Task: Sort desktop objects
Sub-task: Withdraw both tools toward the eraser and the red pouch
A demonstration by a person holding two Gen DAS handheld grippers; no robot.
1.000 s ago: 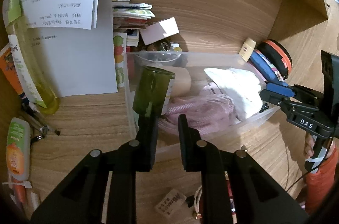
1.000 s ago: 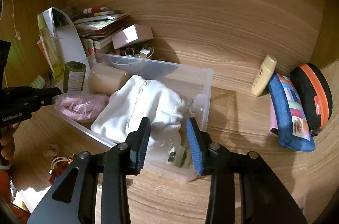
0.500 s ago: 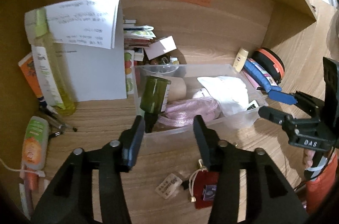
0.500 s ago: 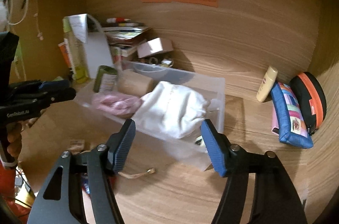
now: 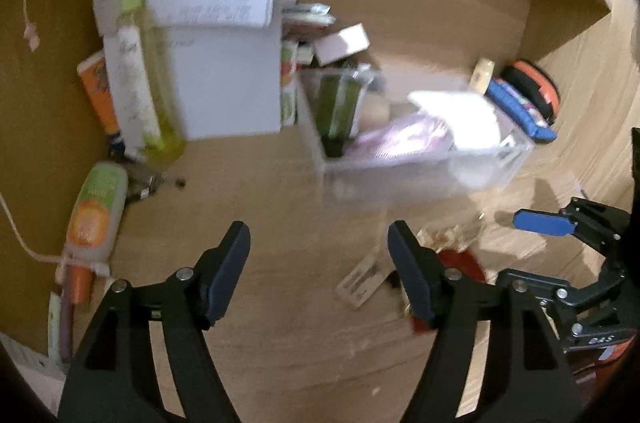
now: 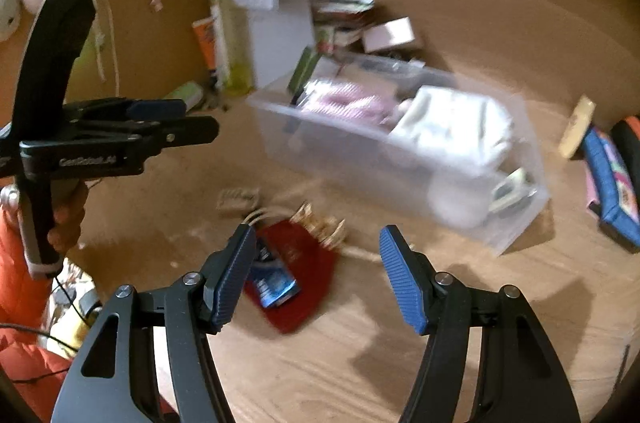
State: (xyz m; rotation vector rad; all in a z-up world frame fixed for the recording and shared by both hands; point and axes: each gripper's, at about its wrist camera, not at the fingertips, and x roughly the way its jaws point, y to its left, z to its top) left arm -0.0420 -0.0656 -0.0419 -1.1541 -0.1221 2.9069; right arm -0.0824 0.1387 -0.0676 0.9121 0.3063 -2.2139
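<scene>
Change since half a second ago: I have drawn both tools back from the clear bin point(image 5: 424, 163), and their jaws stand wider. My left gripper point(image 5: 318, 243) is spread wide over bare desk point(image 5: 260, 343), holding nothing. My right gripper point(image 6: 316, 247) is likewise spread and empty, above the red pouch point(image 6: 304, 283). The green bottle point(image 5: 336, 103) stays upright in the bin's left end, as before.

Count, left to right along the desk:
- One orange-and-green tube point(image 5: 94, 215), lying flat at the left edge.
- One tall yellow bottle point(image 5: 144, 71), upright near the back-left corner, in front of one folded white paper stand point(image 5: 224, 55).
- One stack of booklets point(image 5: 308, 19) at the back edge, one small white box point(image 5: 342, 43) on it.
- One clear bin, mid-desk, holding one green bottle, one pink cloth point(image 6: 344, 101), one white cloth point(image 6: 452, 127); further contents too blurred to tell.
- One paper tag point(image 5: 362, 279) and one red pouch with a blue card point(image 6: 272, 279) on it, on the front part of the desk near the bin; gold-coloured bits point(image 6: 320, 223) touching the pouch.
- One cream tube point(image 6: 576, 131), one blue pencil case point(image 6: 608, 183), one black-and-orange case point(image 5: 532, 91), at the right edge.

The bin stands between my tools and the back-edge stack.
</scene>
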